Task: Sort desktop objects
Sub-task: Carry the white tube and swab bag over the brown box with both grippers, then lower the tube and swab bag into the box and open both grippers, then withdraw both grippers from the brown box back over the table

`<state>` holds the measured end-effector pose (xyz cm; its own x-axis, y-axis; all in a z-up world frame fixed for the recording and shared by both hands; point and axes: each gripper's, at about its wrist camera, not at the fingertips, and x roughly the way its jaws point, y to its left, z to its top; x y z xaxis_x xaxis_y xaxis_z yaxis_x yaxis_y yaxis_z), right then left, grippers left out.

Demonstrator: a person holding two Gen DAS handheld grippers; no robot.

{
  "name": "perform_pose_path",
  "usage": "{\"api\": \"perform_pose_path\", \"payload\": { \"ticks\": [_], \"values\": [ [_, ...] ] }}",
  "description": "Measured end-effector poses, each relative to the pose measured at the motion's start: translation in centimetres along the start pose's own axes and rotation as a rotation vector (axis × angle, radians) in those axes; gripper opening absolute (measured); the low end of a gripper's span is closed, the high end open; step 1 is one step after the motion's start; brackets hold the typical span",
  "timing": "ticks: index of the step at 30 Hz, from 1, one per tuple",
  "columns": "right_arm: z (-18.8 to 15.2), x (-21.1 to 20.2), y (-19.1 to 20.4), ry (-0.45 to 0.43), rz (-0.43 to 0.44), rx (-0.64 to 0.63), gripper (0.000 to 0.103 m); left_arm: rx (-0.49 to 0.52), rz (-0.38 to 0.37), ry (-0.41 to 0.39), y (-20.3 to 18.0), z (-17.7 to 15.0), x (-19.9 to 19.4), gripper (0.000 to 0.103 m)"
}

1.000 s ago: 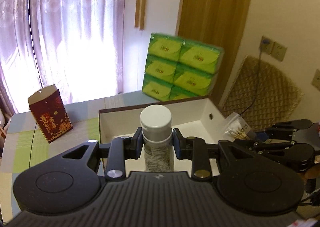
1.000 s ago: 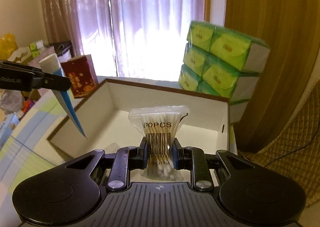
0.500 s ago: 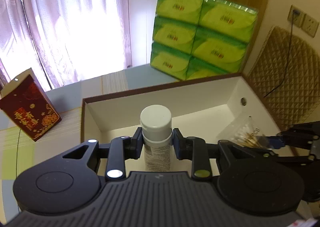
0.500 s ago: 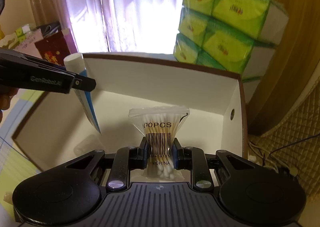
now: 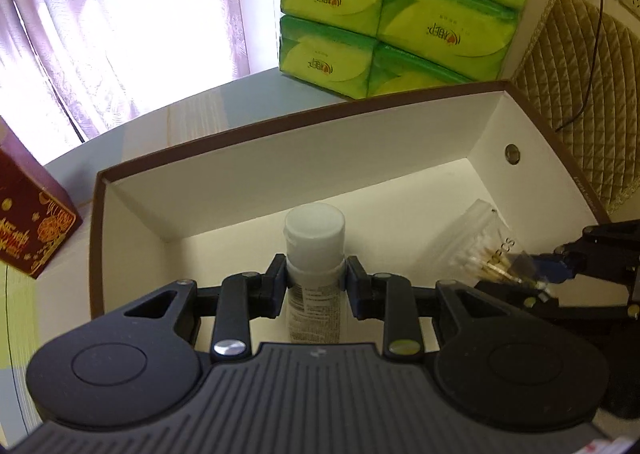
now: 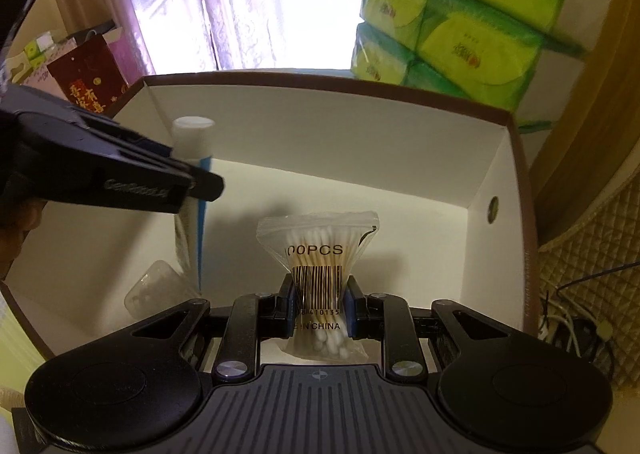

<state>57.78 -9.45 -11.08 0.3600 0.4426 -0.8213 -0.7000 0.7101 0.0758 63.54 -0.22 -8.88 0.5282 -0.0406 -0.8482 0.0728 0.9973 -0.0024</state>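
Left wrist view. Bottom of the white tube [image 5: 314,270] hidden behind the black body of the left gripper [image 5: 316,286]. Small print on the tube too blurry to read. Red box [image 5: 28,221] cut off at the left edge. Left gripper closed to a narrow gap, both pads pressing the tube just under its white cap. Tube upright, hanging over the inside of the open white box [image 5: 280,177] with the brown rim. At the right, the right gripper [image 5: 532,270] pinching a clear bag of cotton swabs [image 5: 476,250], also over the box. Box sitting on a pale blue and green tablecloth [image 5: 132,137]. Far behind, a stack of green tissue packs [image 5: 396,13], a bright window with a pink curtain [image 5: 120,21], and a quilted tan pad [image 5: 580,93] against the wall at the right.

Right wrist view. Lower end of the bag of cotton swabs [image 6: 318,250] tucked behind the right gripper [image 6: 318,306]. Part of the bag's print covered by the pads. Right gripper squeezed narrow on the bag's middle, at the barcode, bunching it like a bow. Bag held over the white box [image 6: 320,149]. At the left, the left gripper [image 6: 188,177] reaching in from the side, holding the white tube [image 6: 192,133]; its far finger hidden. On the box floor at near left, a clear plastic thing [image 6: 156,290], hard to make out. Far off, the red box [image 6: 88,81], green tissue packs [image 6: 472,21] and curtain [image 6: 248,1].
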Motion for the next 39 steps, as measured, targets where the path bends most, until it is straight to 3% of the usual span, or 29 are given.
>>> {"api": "perform_pose_path", "payload": {
  "ticks": [15,24,26,28,29,39],
  "values": [
    [0.6,1.9,1.2,0.046,0.039,-0.02,0.02,0.004,0.02,0.064,0.7,0.2,2.2,0.027],
    [1.0,2.4,1.9,0.044,0.078,-0.051,0.02,0.013,0.017,0.063,1.7,-0.1,1.0,0.035],
    [1.1,2.4,2.2,0.038,0.091,-0.057,0.028,0.019,0.023,0.068,1.8,-0.4,0.9,0.037],
    [1.0,2.2,2.3,0.019,0.07,-0.055,0.077,0.022,0.022,0.075,2.1,-0.5,0.7,0.043],
    [1.0,2.0,2.4,-0.004,0.057,-0.057,0.084,0.024,0.023,0.079,2.1,-0.7,0.6,0.05],
    [0.5,-0.9,2.3,-0.012,0.058,-0.074,0.099,0.061,0.038,0.067,2.3,-2.1,-1.4,0.074]
  ]
}}
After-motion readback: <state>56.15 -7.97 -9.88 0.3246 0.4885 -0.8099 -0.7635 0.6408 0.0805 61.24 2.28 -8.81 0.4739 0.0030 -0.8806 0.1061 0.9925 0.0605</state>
